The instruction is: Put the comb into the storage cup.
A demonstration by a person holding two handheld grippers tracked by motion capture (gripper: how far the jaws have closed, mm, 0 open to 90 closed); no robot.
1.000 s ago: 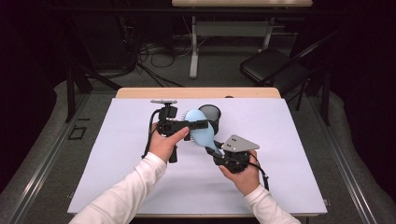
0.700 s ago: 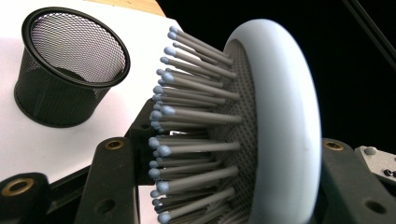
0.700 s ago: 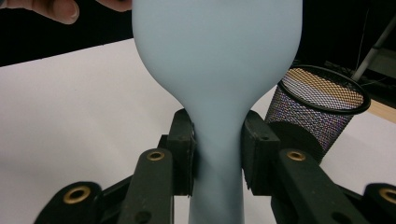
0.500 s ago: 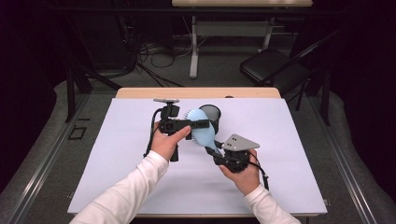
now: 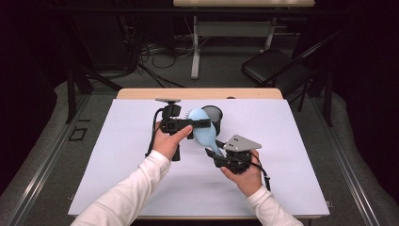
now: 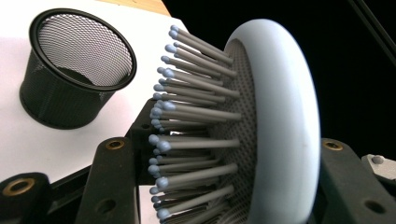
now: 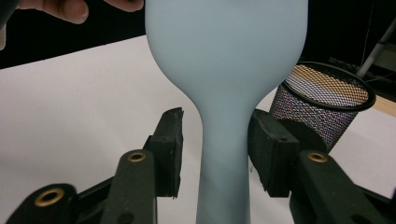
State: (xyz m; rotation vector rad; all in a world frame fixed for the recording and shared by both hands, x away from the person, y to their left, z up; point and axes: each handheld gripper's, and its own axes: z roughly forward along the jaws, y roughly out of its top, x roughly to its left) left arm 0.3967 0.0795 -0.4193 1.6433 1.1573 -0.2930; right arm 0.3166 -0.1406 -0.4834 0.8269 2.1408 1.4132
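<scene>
A light blue hairbrush [image 5: 203,131] with grey bristles hangs above the white table top [image 5: 117,155]. My left gripper [image 5: 200,123] is shut on its oval head [image 6: 285,126], one jaw on the bristle side and one on the smooth back. My right gripper [image 5: 211,153] sits lower, with its jaws on either side of the brush handle [image 7: 223,154]. Those jaws have just been opening. A clear gap shows at the left pad [image 7: 170,140], and the right pad [image 7: 268,149] lies at the handle's edge without squeezing it.
A black mesh cup [image 5: 214,114] stands upright on the table just behind the brush, also seen as the mesh cup [image 6: 70,79] and the mesh cup [image 7: 322,107]. Beyond the table's far edge are a dark chair [image 5: 277,66] and another desk's legs.
</scene>
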